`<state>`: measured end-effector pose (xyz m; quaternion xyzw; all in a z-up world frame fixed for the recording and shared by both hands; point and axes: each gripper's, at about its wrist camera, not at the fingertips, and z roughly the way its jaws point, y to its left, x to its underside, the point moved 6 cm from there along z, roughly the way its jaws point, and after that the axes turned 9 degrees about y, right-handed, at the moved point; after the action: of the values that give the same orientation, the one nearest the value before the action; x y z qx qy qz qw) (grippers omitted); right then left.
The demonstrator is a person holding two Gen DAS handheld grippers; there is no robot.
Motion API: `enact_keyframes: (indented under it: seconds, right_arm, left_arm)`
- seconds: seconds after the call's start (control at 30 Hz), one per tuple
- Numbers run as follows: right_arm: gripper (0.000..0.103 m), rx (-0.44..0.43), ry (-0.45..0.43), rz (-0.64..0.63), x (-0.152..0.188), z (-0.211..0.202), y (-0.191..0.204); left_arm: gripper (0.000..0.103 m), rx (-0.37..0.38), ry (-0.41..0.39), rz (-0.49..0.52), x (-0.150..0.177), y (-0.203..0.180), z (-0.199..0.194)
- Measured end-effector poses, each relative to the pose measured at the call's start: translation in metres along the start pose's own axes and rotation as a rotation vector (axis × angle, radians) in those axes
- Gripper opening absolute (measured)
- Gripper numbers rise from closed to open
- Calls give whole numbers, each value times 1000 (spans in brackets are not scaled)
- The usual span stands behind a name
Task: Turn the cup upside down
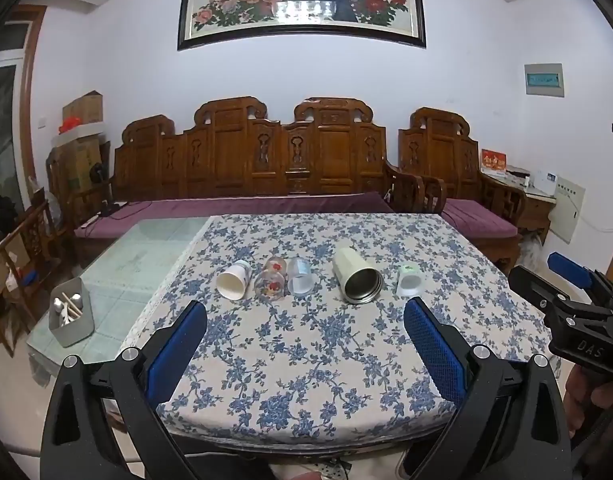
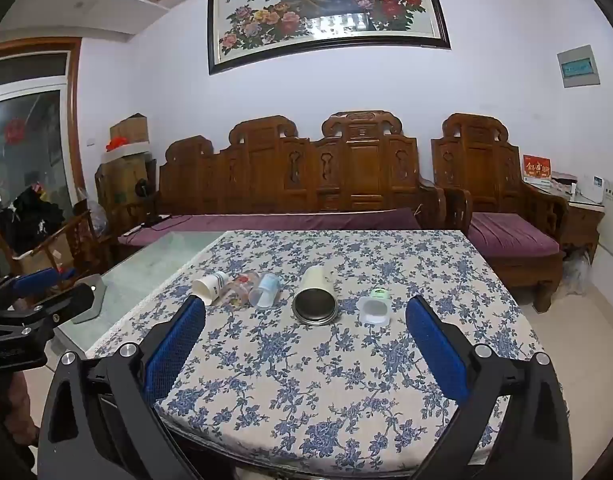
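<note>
- Nothing flipped so far, by the look of it: five cups lying on their sides in a row on the floral tablecloth [image 1: 306,360], mouths toward the cameras, none standing on its rim; the whole task left to do.
- Largest, the cream steel tumbler [image 1: 356,278]: ahead of the left gripper [image 1: 304,316] and a little right of its centre line; dead ahead of the right gripper [image 2: 306,314], between its fingers in that view.
- Next, the white paper cup [image 1: 233,280], ahead-left of the left gripper, touching or just beside the flowered glass [image 1: 271,282] (cannot tell which).
- Clear plastic cup [image 1: 299,278] just beside that glass, almost straight ahead.
- Smallest, the little clear cup with a green base [image 1: 409,280], ahead-right of the left gripper, nearer the right one.
- Left gripper: spread wide, blue pads [image 1: 178,344] well apart, holding nothing, level over the near table edge, well short of the row.
- Right gripper: likewise wide and empty, held level alongside (visible at the far right of the left view), aimed at the tumbler.
- Grey utensil tub [image 1: 71,318] off to the far left, uninvolved.
</note>
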<state>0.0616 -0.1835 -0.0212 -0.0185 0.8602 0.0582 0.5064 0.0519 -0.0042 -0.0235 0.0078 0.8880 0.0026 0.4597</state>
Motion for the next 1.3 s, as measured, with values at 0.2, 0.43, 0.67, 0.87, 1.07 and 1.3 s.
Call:
enact_keyframes:
  seconds: [0.2, 0.43, 0.67, 0.87, 1.07, 1.3]
  right_arm:
    - [101, -1, -1, 1, -2, 2, -2]
    - [101, 1, -11, 0, -4, -5, -2]
    - [101, 0, -13, -1, -4, -6, 0]
    - [101, 0, -15, 0, -4, -7, 0]
    - [101, -2, -15, 2, -3, -8, 0]
    - [101, -3, -16, 2, -4, -9, 1]
  left_arm:
    - [95, 2, -3, -1, -5, -2, -1]
    - [95, 9, -13, 3, -8, -2, -7]
    - [95, 12, -18, 2, -8, 0, -9]
    - [95, 12, -21, 2, -7, -1, -10]
    - [95, 13, -21, 2, -7, -1, -10]
    - [95, 12, -24, 3, -7, -2, -11]
